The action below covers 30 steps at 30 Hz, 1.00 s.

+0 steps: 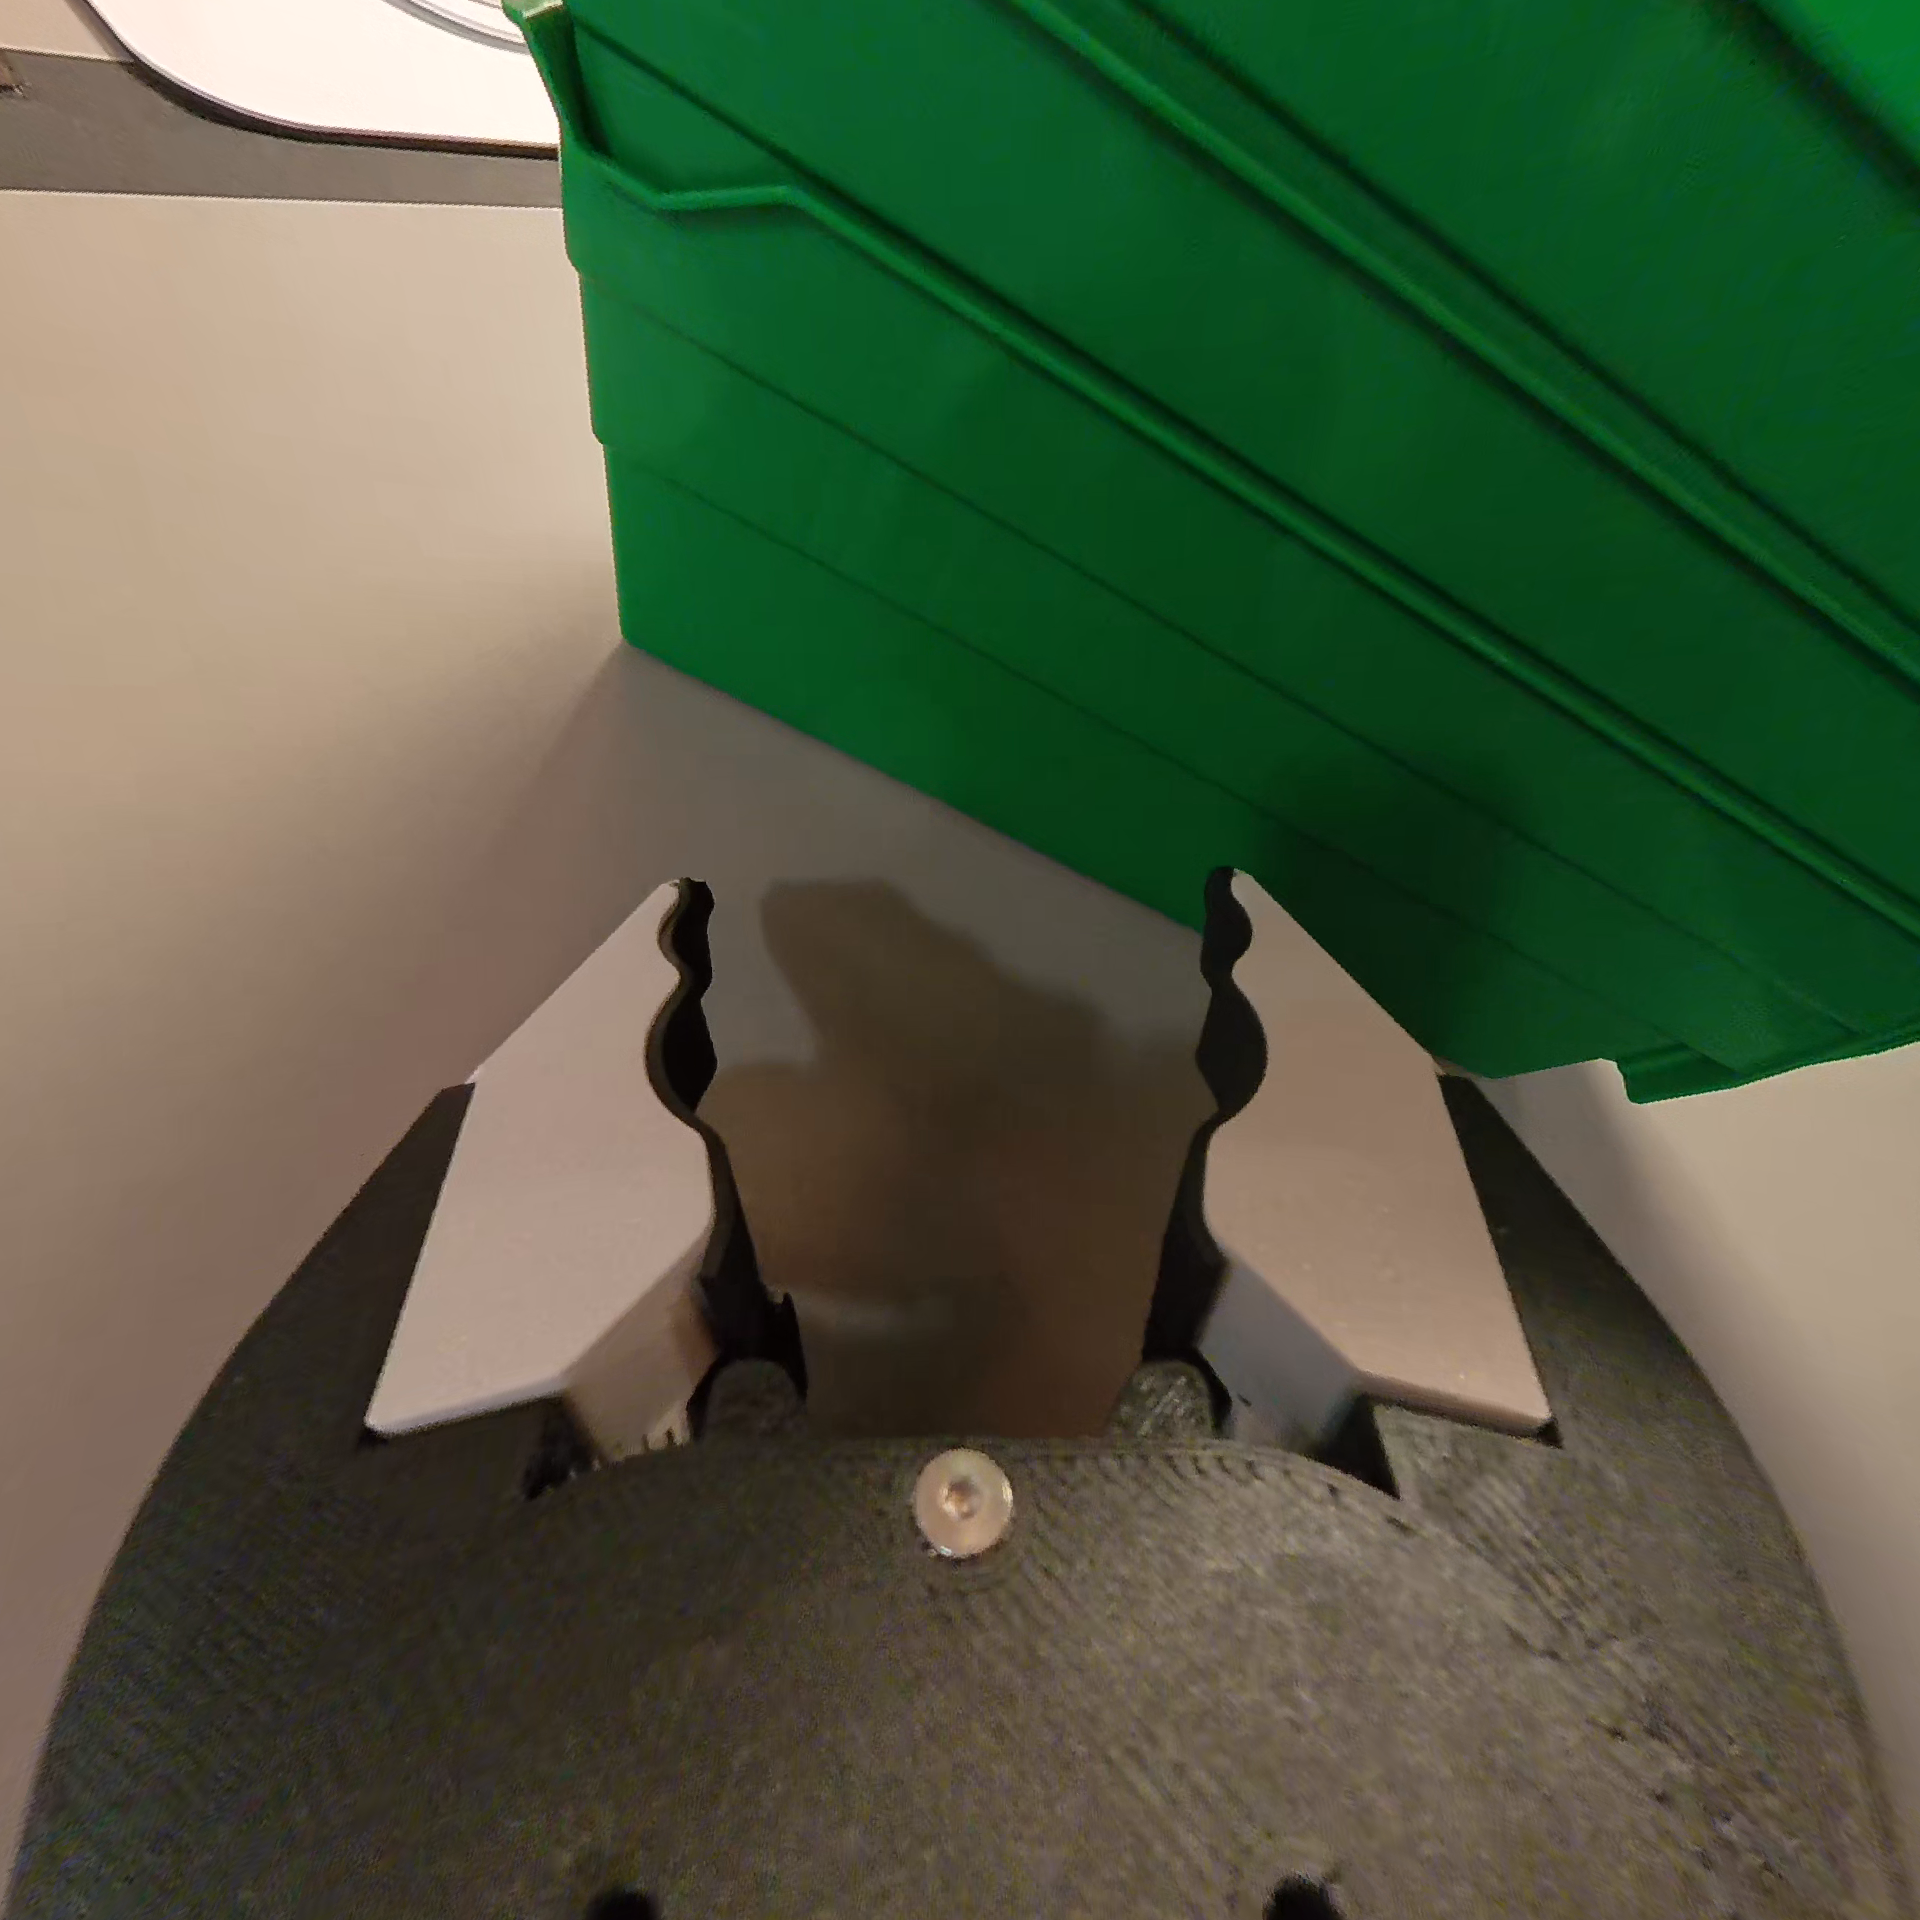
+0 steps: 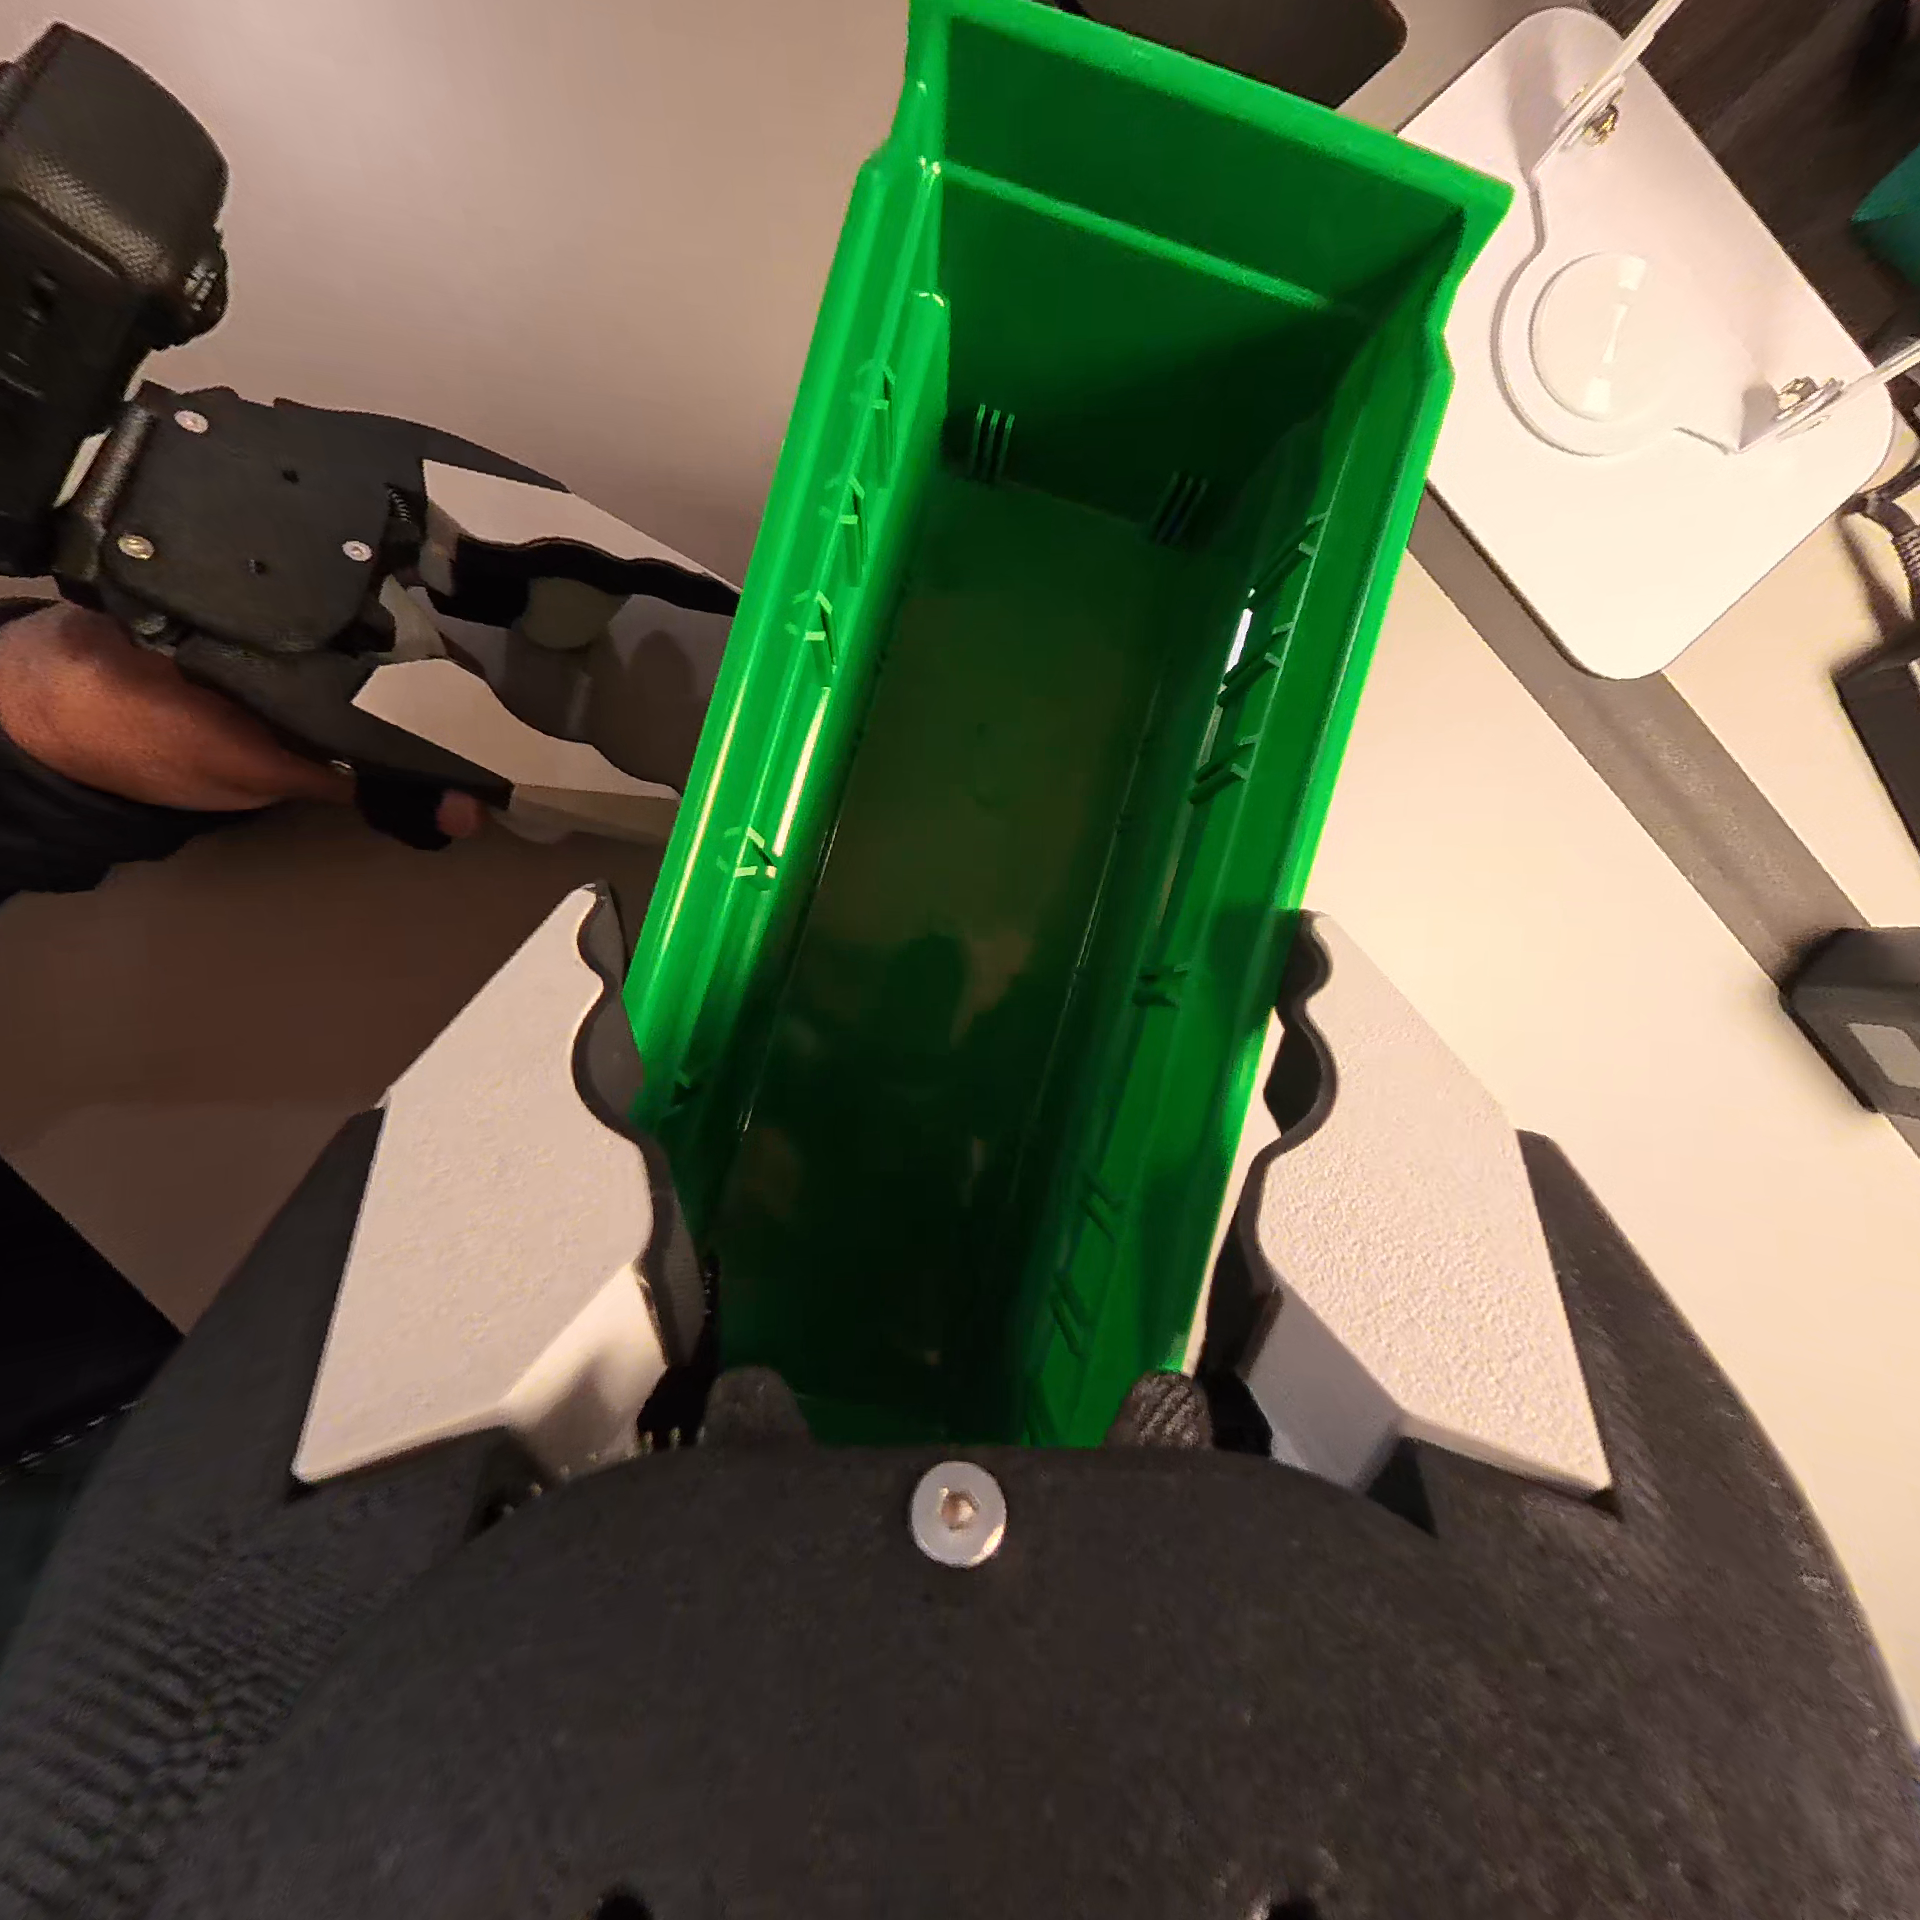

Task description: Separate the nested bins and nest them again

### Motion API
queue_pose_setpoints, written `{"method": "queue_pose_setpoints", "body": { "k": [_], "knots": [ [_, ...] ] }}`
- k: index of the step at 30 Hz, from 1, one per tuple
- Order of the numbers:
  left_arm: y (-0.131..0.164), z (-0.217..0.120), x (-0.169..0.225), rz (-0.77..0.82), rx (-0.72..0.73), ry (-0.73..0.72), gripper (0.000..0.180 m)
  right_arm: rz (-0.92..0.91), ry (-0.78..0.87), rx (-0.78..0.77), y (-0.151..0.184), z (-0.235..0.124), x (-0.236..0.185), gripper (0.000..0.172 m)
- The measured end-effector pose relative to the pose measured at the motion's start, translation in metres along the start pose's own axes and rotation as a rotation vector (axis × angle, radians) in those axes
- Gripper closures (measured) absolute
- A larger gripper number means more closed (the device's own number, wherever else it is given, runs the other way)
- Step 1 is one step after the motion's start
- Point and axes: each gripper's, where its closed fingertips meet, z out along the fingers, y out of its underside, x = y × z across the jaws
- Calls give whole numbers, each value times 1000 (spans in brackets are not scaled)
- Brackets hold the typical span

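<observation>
The green nested bins (image 2: 1039,779) stand on the pale table (image 2: 1507,935), one inside the other, open side towards me. My right gripper (image 2: 945,1039) straddles their near end, jaws wide. Its pads (image 2: 608,1039) lie along the outer walls without clearly pressing on them. In the left wrist view the bins' stepped side wall (image 1: 1143,468) fills the upper right. My left gripper (image 1: 956,935) is open and empty, low over the table, with its right fingertip (image 1: 1231,935) just short of the bins' bottom edge. It also shows in the right wrist view (image 2: 644,707), beside the bins' left wall.
A person's hand (image 2: 156,727) holds the left gripper. A white stand with a round lens (image 2: 1662,364) sits at the back right. A dark small device (image 2: 1860,1029) lies at the right edge. A grey seam (image 2: 1714,790) crosses the table.
</observation>
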Motion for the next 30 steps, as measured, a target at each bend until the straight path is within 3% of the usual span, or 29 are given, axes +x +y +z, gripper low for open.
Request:
{"method": "queue_pose_setpoints", "body": {
  "k": [7,12,15,21,27,30],
  "knots": [
    [0,0,0,-2,2,4,85,9,-19,156,-4,-37,1,56],
    [-1,0,0,-1,1,3,85,76,-65,292,26,-65,8,65],
    [0,1,0,4,0,2,85,134,-92,367,41,-63,11,71],
    [0,1,1,7,0,2,86,183,-163,387,55,-22,-2,70],
    [-1,1,1,4,2,6,86,219,-163,523,57,-42,4,70],
    [-1,1,1,2,2,9,86,244,-196,560,57,-36,4,71]
  ]
}}
